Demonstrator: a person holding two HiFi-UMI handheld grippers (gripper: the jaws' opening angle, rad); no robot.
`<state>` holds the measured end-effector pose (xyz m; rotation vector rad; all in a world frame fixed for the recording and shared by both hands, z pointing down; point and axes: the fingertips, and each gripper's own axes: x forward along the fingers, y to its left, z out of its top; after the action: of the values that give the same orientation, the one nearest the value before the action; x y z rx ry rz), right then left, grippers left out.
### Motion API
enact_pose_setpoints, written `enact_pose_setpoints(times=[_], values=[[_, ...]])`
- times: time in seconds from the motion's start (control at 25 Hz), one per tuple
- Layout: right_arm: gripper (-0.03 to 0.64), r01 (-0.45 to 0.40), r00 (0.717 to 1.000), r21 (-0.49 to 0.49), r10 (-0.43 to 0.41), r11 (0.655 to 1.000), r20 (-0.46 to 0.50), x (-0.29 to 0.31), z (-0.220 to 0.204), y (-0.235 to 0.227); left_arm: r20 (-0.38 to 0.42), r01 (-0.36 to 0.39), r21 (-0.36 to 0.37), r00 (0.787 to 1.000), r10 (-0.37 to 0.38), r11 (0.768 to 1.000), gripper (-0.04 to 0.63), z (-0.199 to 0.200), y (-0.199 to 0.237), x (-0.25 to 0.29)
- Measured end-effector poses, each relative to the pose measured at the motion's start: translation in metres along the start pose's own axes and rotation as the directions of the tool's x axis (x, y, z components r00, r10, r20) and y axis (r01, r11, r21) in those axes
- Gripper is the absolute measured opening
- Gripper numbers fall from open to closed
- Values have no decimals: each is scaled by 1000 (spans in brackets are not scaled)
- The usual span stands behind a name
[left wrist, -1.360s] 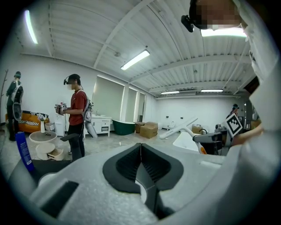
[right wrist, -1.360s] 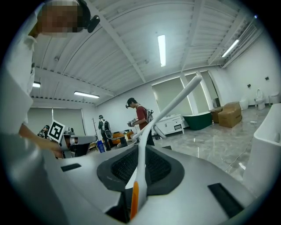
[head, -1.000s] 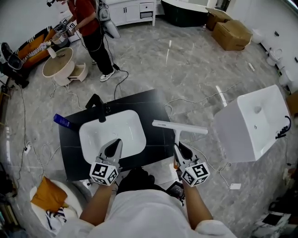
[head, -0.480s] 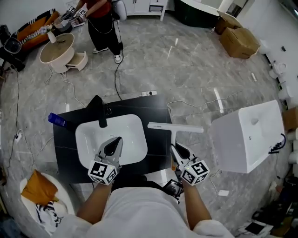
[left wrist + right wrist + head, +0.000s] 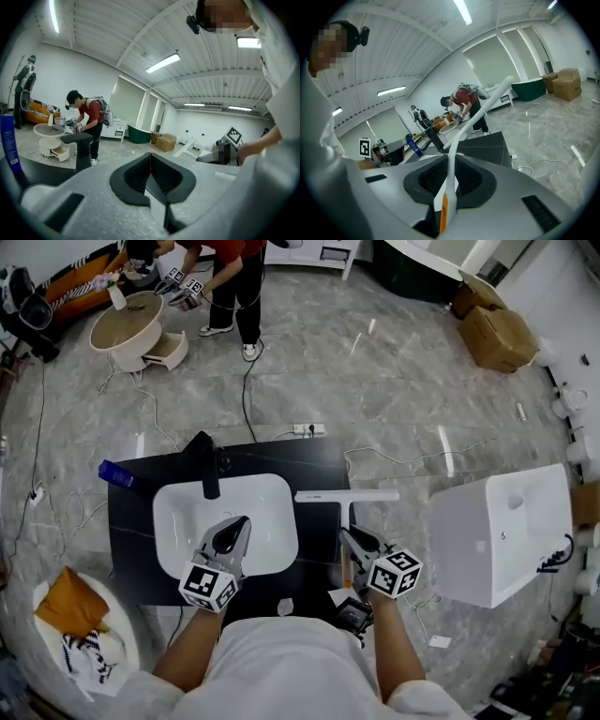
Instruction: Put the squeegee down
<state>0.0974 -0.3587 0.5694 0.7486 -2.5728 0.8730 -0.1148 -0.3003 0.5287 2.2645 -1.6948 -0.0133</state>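
The squeegee (image 5: 347, 495) has a long white blade and a white handle with an orange strip. My right gripper (image 5: 356, 545) is shut on the handle and holds the blade level over the right edge of the black countertop (image 5: 131, 540). In the right gripper view the handle (image 5: 457, 140) rises from between the jaws of the right gripper (image 5: 449, 178) up to the blade. My left gripper (image 5: 234, 532) hovers over the white sink basin (image 5: 178, 512). In the left gripper view the left gripper (image 5: 150, 171) is shut with nothing in it.
A black faucet (image 5: 208, 470) and a blue bottle (image 5: 114, 472) stand at the back of the countertop. A separate white basin (image 5: 497, 531) sits on the floor to the right. Cables and a power strip (image 5: 309, 429) lie behind the counter. A person (image 5: 234, 277) works at a round table (image 5: 131, 324) far back.
The squeegee stays in my right gripper; its blade has turned from tilted to nearly level. The person in the background has moved closer to the round table.
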Motion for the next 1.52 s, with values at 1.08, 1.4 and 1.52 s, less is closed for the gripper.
enact_pose_setpoints(times=[1.08,1.4,1.52], values=[[54,-56,929,94,87,994,-360,54,-53,-59,-36,-100,-6,994,100,995,17,-13,-10,21],[54,-48,929,132,93,990,-358,62,-59,-62,-41,-104,-5,994,103,995,17,-15,-8,20],[54,-41,930,139,89,989,-357,65,-59,-65,-43,-103,-7,994,103,995,17,-15,-6,21]])
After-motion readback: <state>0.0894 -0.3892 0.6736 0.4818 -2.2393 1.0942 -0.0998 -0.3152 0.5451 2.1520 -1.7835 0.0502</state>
